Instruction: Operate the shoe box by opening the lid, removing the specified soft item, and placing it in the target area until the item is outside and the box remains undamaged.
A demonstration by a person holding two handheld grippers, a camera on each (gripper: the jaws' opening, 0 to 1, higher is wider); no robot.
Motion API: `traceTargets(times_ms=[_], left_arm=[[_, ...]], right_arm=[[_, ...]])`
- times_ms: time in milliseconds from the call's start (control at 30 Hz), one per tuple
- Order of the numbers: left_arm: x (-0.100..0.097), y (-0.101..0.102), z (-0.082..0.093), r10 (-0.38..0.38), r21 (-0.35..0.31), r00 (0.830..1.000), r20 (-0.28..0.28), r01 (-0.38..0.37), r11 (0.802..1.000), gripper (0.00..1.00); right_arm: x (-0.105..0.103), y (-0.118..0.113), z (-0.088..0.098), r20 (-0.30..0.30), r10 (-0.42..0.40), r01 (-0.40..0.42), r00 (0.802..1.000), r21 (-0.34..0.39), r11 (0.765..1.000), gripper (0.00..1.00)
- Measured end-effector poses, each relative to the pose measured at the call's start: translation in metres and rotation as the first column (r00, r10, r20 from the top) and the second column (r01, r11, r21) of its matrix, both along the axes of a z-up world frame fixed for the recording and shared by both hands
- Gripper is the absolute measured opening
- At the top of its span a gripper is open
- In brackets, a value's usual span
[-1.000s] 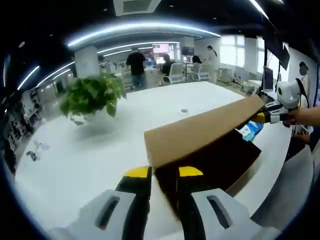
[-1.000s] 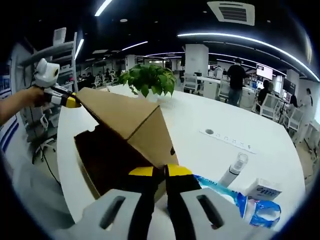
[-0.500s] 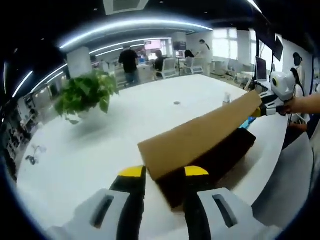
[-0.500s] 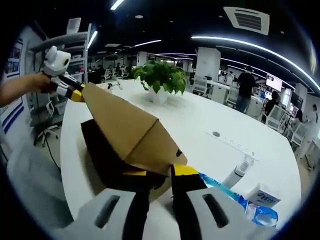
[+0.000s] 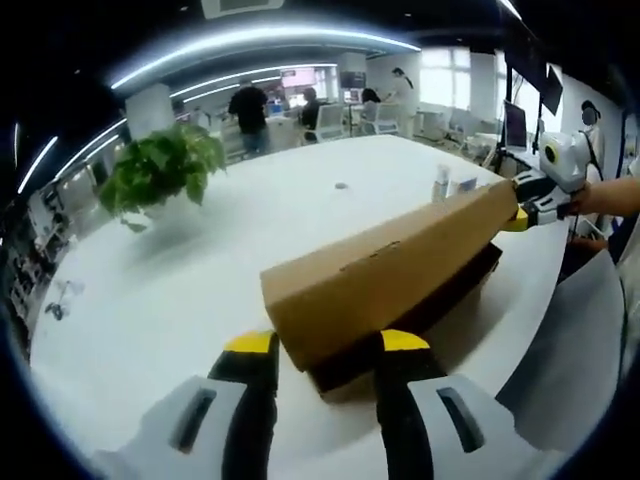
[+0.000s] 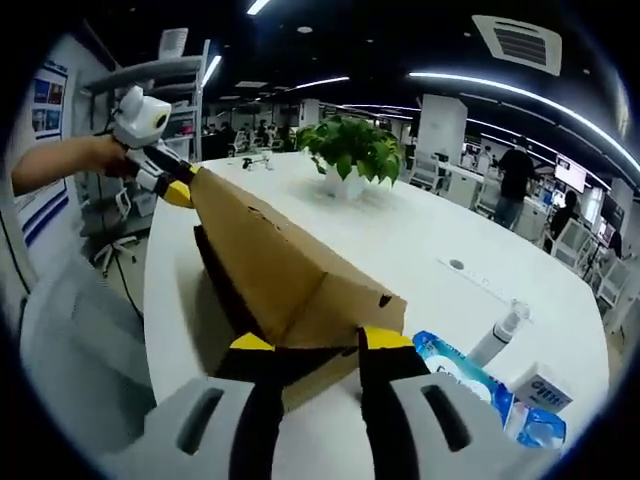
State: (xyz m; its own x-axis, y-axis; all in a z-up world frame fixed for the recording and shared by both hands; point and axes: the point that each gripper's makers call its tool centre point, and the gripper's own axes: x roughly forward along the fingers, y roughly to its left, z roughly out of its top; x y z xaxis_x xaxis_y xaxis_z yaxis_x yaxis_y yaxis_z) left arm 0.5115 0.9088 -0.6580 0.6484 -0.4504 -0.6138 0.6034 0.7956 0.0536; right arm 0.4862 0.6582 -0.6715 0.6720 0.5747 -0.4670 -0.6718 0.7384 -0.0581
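1. Yellow-tipped left gripper [image 5: 325,345] straddles one end of the cardboard lid [image 5: 385,272], jaws spread on either side; whether they pinch it, I can't tell.
2. Right gripper [image 6: 312,345] does likewise at the opposite end.
3. Lid hangs raised over the dark shoe box [image 6: 225,290] on the white table [image 5: 200,250].
4. Lid-opening step; next, set it aside. Soft item unseen.

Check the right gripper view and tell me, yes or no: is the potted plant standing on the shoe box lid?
No. The potted plant stands on the white table, well beyond the shoe box lid.
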Motion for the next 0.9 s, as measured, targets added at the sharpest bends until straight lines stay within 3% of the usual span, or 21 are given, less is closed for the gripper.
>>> traceTargets(times_ms=[400, 900], left_arm=[[-0.011, 0.0, -0.023, -0.012, 0.014, 0.998, -0.062, 0.013, 1.0, 0.41], [-0.018, -0.001, -0.046, -0.02, 0.021, 0.991, -0.13, 0.023, 1.0, 0.42]], right_arm=[[-0.015, 0.006, -0.016, -0.049, 0.047, -0.047, 0.998, -0.006, 0.999, 0.34], [-0.023, 0.012, -0.034, -0.121, 0.047, -0.044, 0.992, 0.028, 0.999, 0.39]])
